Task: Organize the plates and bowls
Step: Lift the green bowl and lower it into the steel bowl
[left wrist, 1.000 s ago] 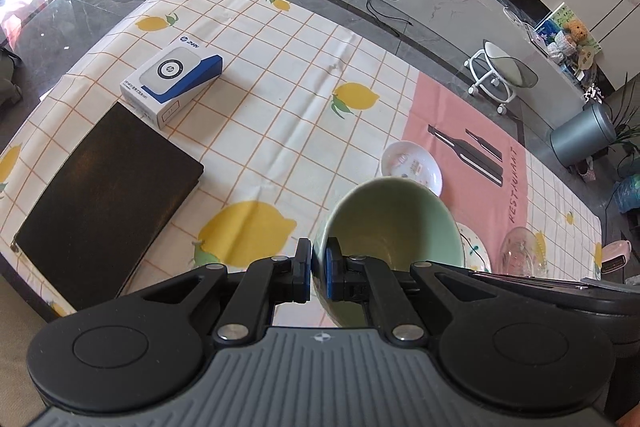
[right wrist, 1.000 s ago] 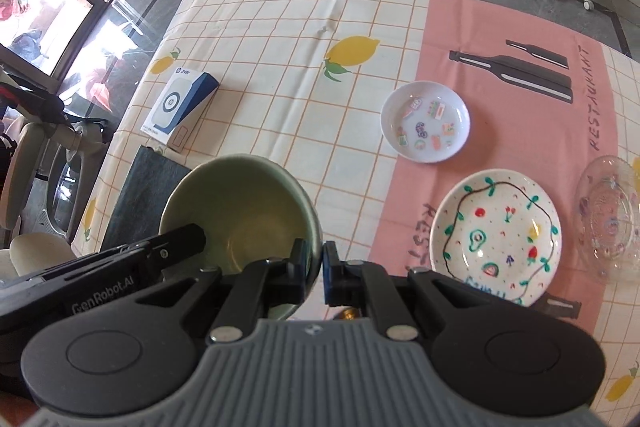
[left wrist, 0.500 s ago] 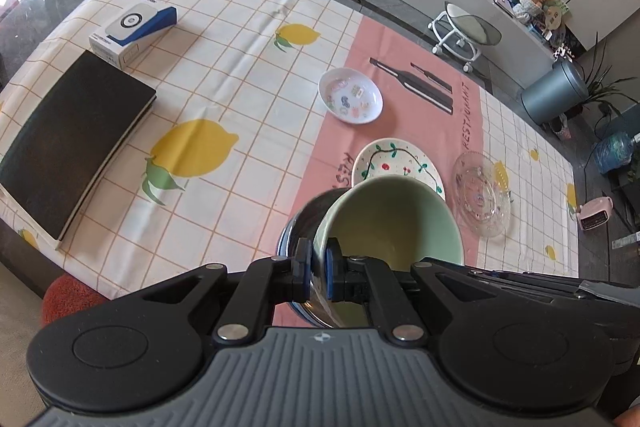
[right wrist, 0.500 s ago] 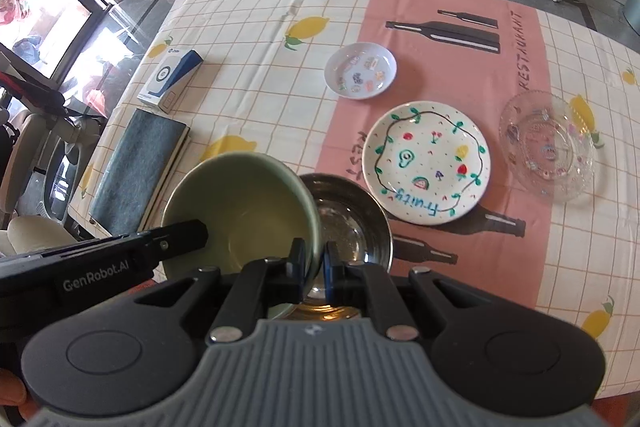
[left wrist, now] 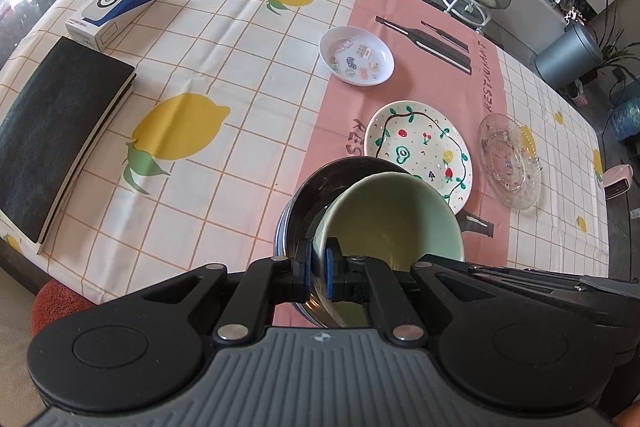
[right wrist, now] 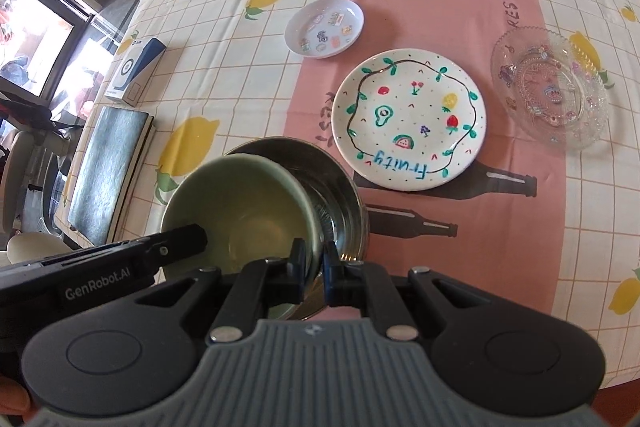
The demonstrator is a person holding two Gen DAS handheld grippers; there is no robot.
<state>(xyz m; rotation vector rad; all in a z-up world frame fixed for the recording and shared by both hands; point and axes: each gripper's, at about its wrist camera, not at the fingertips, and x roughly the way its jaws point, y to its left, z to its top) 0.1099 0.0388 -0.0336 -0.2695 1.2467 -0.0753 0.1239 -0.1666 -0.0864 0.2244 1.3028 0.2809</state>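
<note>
Plainly, both tongs are clamped on one thing — the green bowl (left wrist: pixel 394 213); the left gripper (left wrist: pixel 316 269) pinches its near rim narrowly between blue-padded jaws, and the right gripper (right wrist: pixel 316 267) nips the rim on the other side, one pad inside the wall and one outside. The bowl is glazed ceramic, pale green, smooth and round, with a yellowish inside; it sits tilted, mouth turned up and toward the cameras, partly over and inside the steel bowl (right wrist: pixel 340 195) — a shiny, dark-reflecting metal basin that stands on the pink stripe of the tablecloth (left wrist: pixel 240 75) near its front edge; whether the two bowls touch I cannot tell. Just beyond lies the fruit plate (right wrist: pixel 410 119), flat, white and painted with a green vine; farther back is the small dish (right wrist: pixel 324 27), shallow, white and dotted with stickers; to the right rests the glass plate (right wrist: pixel 554 87), clear and knobbly with a scalloped rim. On the checked lemon-print side lie a matte black notebook (left wrist: pixel 56 131) and a blue-and-white box (left wrist: pixel 114 7).
</note>
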